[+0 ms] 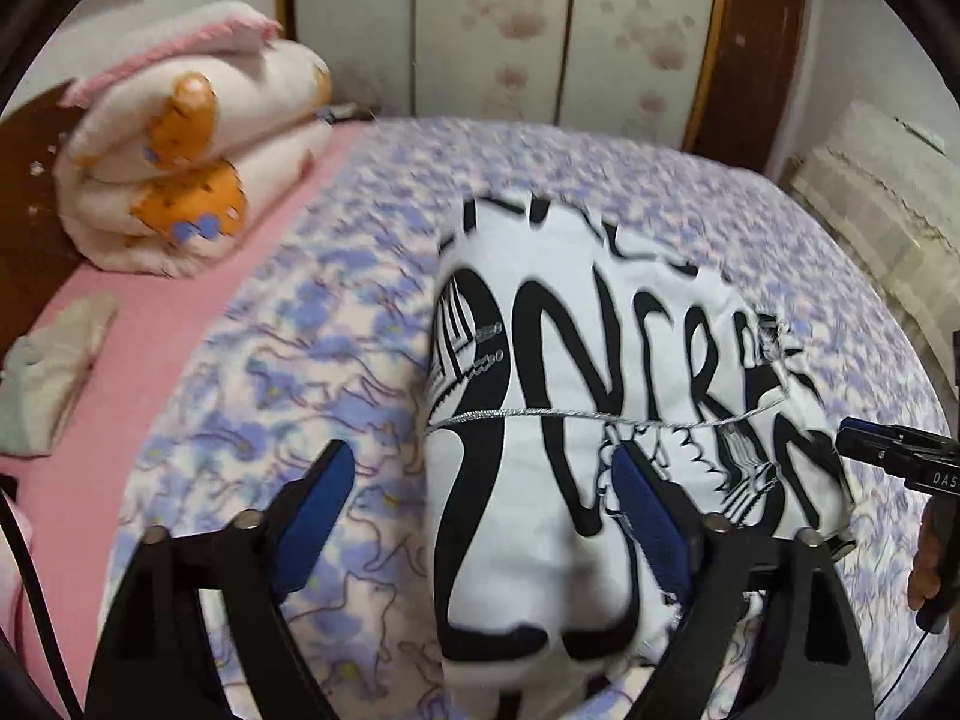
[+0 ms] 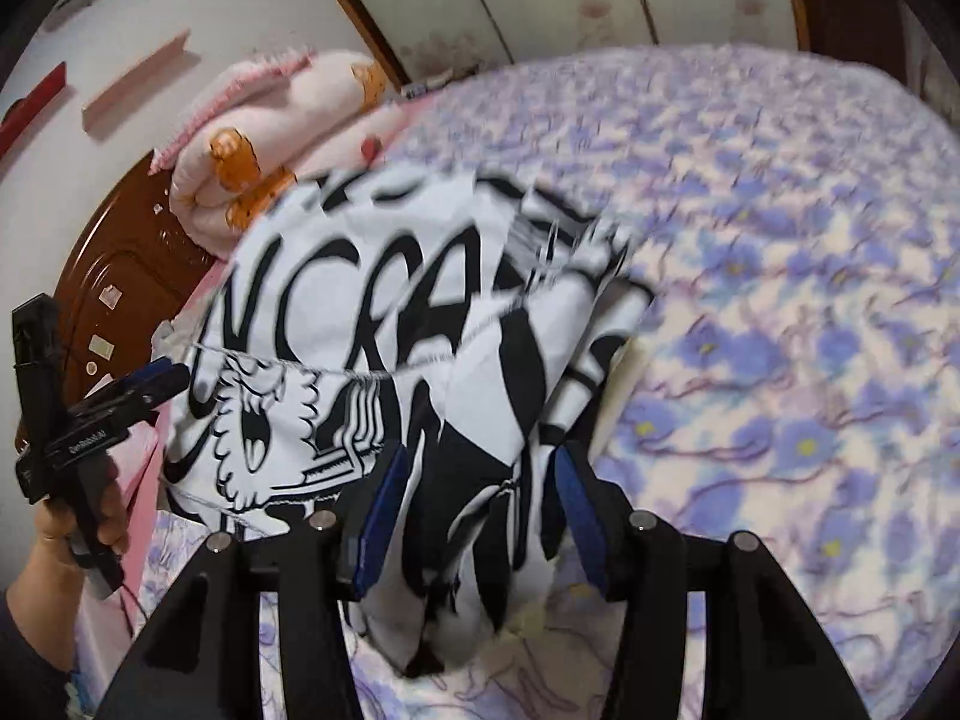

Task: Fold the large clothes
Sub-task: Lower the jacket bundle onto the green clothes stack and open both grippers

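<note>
A white garment with bold black lettering (image 1: 576,396) lies bunched on the purple floral bedspread (image 1: 288,324). My left gripper (image 1: 486,468) is open; its near end lies between the two blue-padded fingers, and they do not pinch it. In the right wrist view the same garment (image 2: 372,324) lies folded in a heap. My right gripper (image 2: 474,474) is open, its fingers wide on either side of the garment's near fold. The left gripper (image 2: 162,375) shows at the left of that view, the right gripper (image 1: 852,441) at the right edge of the left view.
A folded pink and orange quilt (image 1: 186,144) sits at the head of the bed on a pink sheet (image 1: 150,324). A small pale cloth (image 1: 48,372) lies on the sheet. A wooden headboard (image 2: 120,276) and a wardrobe (image 1: 492,24) stand behind. A radiator cover (image 1: 882,210) is at the right.
</note>
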A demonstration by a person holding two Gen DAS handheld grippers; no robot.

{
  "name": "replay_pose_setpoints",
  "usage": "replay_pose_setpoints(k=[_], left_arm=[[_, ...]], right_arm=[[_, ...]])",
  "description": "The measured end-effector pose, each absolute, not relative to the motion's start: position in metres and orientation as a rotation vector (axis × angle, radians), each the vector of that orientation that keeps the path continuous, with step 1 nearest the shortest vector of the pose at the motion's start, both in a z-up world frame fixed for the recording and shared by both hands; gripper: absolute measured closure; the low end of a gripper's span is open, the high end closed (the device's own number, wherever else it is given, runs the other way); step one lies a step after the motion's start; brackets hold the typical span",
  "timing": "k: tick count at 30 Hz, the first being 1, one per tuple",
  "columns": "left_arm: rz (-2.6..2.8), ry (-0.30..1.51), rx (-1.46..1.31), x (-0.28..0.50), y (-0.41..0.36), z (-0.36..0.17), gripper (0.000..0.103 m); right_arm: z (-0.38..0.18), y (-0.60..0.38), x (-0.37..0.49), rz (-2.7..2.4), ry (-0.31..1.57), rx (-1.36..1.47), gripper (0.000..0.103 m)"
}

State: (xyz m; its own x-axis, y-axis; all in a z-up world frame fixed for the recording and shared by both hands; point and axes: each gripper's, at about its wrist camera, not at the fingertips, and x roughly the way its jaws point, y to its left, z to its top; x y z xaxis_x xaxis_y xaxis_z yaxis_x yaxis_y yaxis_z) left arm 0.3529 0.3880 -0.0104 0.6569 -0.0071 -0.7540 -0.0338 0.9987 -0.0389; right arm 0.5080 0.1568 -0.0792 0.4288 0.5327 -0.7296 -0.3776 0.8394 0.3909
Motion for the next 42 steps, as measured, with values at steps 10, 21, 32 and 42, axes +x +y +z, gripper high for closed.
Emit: replay_pose_setpoints(k=[10,21,32,42], left_arm=[[0.05,0.874,0.045,0.349,0.337,-0.012,0.091],[0.156,0.884,0.125,0.372,0.336,-0.039,0.092],[0.217,0.888,0.067,0.384,0.343,-0.052,0.093],[0.237,0.876,-0.036,0.354,0.33,-0.032,0.021]], right_arm=[[-0.063,0.2,0.49,0.589,0.909,0.081,0.079],[-0.107,0.217,0.521,0.491,0.936,0.014,0.103],[-0.119,0.218,0.527,0.491,0.924,0.017,0.103],[-0.086,0.188,0.489,0.538,0.926,0.046,0.099]])
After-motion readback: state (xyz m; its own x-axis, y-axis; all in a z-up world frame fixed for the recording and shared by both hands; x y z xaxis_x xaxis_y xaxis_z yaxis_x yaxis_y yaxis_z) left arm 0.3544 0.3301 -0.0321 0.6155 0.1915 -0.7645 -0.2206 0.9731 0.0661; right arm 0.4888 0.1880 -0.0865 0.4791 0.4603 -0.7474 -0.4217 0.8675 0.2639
